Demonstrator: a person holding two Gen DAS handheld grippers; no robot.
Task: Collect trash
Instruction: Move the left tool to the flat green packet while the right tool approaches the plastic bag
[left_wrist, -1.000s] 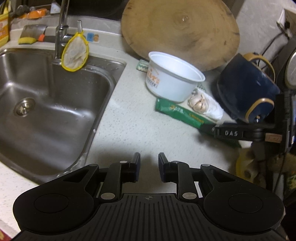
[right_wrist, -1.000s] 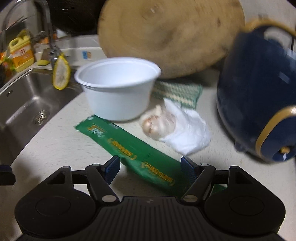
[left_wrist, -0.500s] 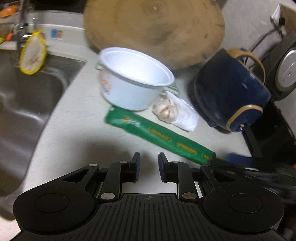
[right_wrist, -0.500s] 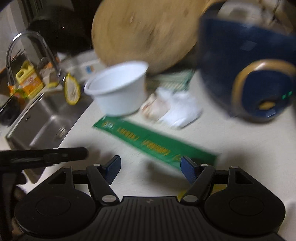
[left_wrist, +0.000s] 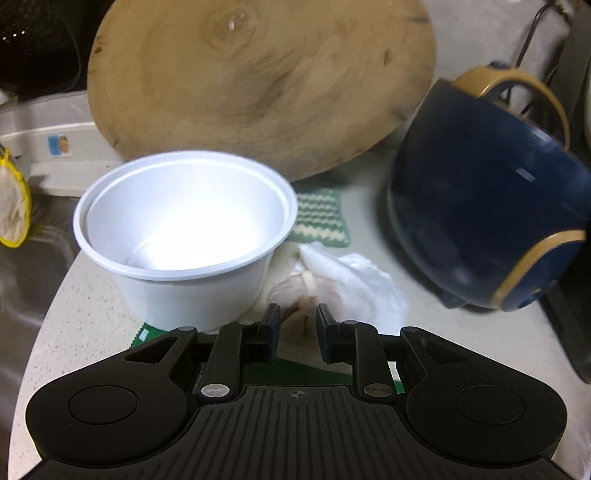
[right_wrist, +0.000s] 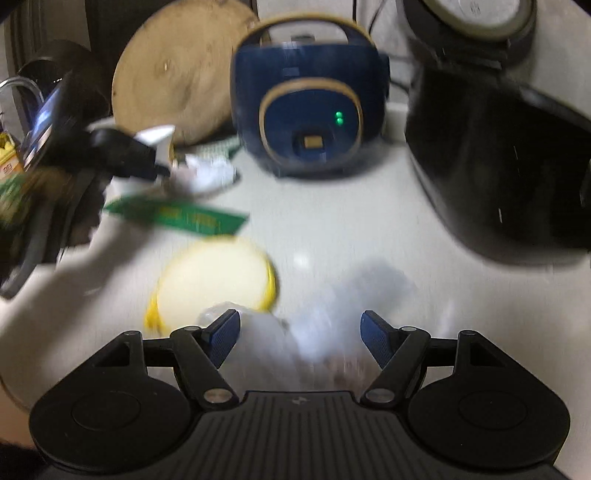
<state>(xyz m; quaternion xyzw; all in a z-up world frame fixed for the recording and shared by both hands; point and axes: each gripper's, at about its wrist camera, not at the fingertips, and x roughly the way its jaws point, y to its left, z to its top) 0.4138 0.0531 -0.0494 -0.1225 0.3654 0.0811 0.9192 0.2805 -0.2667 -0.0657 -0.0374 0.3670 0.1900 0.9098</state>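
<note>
Now one white bowl (left_wrist: 184, 225) and one green wrapper (right_wrist: 177, 216) lie before two open, empty claws.

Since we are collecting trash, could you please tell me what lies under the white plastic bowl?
A green printed wrapper pokes out from beneath the white plastic bowl, its serrated end showing at the bowl's base. The left gripper covers the rest of it.

A pale speckled countertop (left_wrist: 85, 317) carries a white plastic bowl (left_wrist: 184, 236), a green wrapper (right_wrist: 177, 216), crumpled white plastic (left_wrist: 354, 284), a striped cloth (left_wrist: 321, 216), a blue cooker (right_wrist: 306, 110), a leaning wooden board (left_wrist: 258, 77) and, blurred, what may be a yellow-rimmed lid (right_wrist: 218, 284).
</note>
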